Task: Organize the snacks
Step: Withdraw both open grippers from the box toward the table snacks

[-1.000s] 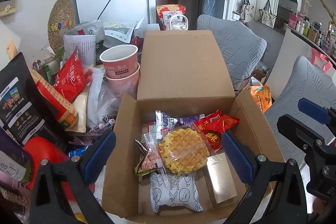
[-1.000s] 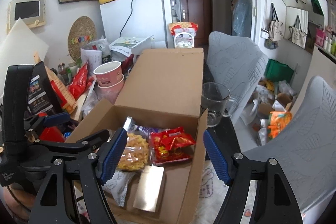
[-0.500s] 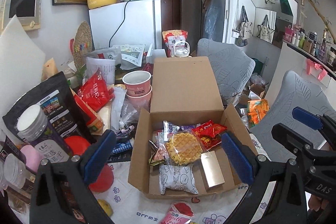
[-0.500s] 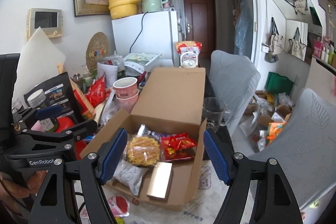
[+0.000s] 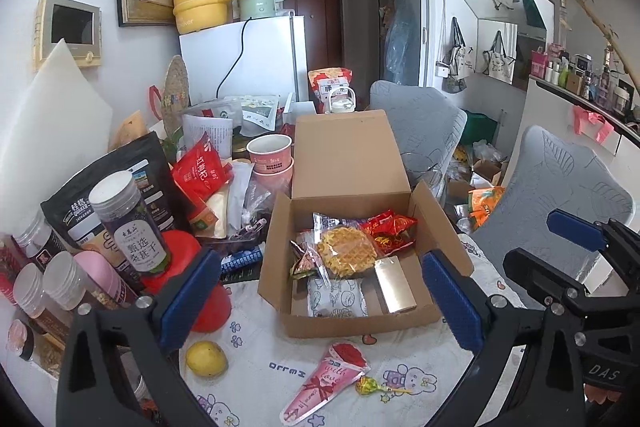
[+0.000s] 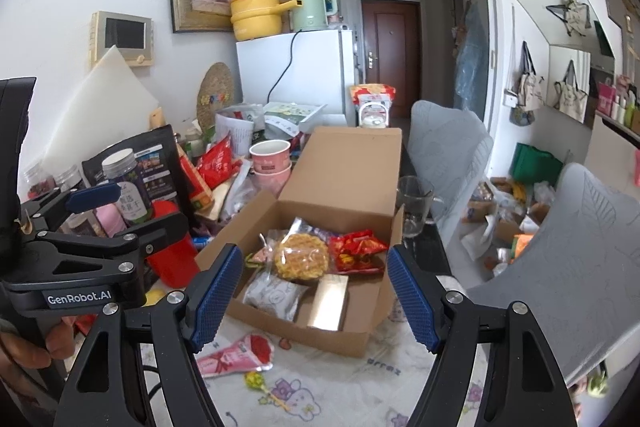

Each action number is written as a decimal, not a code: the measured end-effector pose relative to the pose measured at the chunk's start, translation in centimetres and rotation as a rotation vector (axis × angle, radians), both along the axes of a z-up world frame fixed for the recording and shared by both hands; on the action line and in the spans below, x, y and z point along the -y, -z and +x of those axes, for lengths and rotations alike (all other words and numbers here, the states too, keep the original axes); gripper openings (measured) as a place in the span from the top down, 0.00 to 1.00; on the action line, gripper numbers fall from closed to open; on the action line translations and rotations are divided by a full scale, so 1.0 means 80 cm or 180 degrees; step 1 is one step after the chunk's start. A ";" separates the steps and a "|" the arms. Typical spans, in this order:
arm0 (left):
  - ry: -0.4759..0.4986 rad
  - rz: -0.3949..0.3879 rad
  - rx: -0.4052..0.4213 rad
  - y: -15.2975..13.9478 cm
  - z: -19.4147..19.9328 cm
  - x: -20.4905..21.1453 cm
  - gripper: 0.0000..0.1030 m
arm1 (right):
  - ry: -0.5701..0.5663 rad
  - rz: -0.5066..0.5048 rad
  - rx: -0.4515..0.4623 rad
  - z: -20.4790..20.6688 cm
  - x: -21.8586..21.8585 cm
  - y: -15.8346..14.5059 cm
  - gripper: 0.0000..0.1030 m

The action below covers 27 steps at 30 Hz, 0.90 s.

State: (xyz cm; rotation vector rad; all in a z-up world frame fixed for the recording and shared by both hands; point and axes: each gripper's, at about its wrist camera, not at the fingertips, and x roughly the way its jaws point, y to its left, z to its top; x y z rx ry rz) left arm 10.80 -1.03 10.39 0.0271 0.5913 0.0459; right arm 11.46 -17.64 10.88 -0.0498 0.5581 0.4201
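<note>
An open cardboard box [image 5: 362, 323] sits on the cartoon-print tablecloth [image 5: 256, 367], its lid flap standing up at the far side. Inside lie a round waffle in clear wrap [image 5: 346, 253], a red snack packet [image 5: 390, 229] to its right at the far corner, a grey-white patterned pouch [image 5: 338, 299] near the front wall, and a gold foil bar [image 5: 394, 285] just right of that pouch. On the cloth in front of the box lie a pink cone-shaped packet [image 5: 326, 383], a small lollipop [image 5: 368, 385] beside it, and a lemon [image 5: 206, 359] further left. The left gripper [image 5: 320, 301] hangs above the near side of the box with jaws wide and nothing between them. The right gripper [image 6: 312, 297] is likewise spread wide and empty, over the box's near edge. Jars and bags crowd the table's left side.
</note>
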 end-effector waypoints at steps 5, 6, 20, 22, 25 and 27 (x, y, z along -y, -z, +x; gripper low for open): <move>0.0018 -0.0001 -0.0034 0.010 -0.029 0.002 0.00 | 0.0002 0.0018 -0.0044 -0.029 0.005 0.009 0.27; 0.0019 0.0010 -0.0045 0.012 -0.033 0.003 0.00 | 0.0000 0.0022 -0.0055 -0.034 0.005 0.012 0.27; 0.0134 0.0001 -0.0286 0.059 -0.085 0.014 0.00 | 0.0006 -0.0032 -0.0194 -0.086 0.016 0.053 0.27; 0.0187 -0.0044 -0.0302 0.068 -0.090 0.015 0.00 | -0.0006 -0.0039 -0.0241 -0.091 0.017 0.061 0.27; 0.0180 -0.0051 -0.0333 0.085 -0.096 0.014 0.00 | -0.0040 -0.0085 -0.0310 -0.095 0.015 0.078 0.27; 0.0175 -0.0076 -0.0371 0.093 -0.098 0.012 0.00 | -0.0057 -0.0093 -0.0365 -0.095 0.015 0.088 0.27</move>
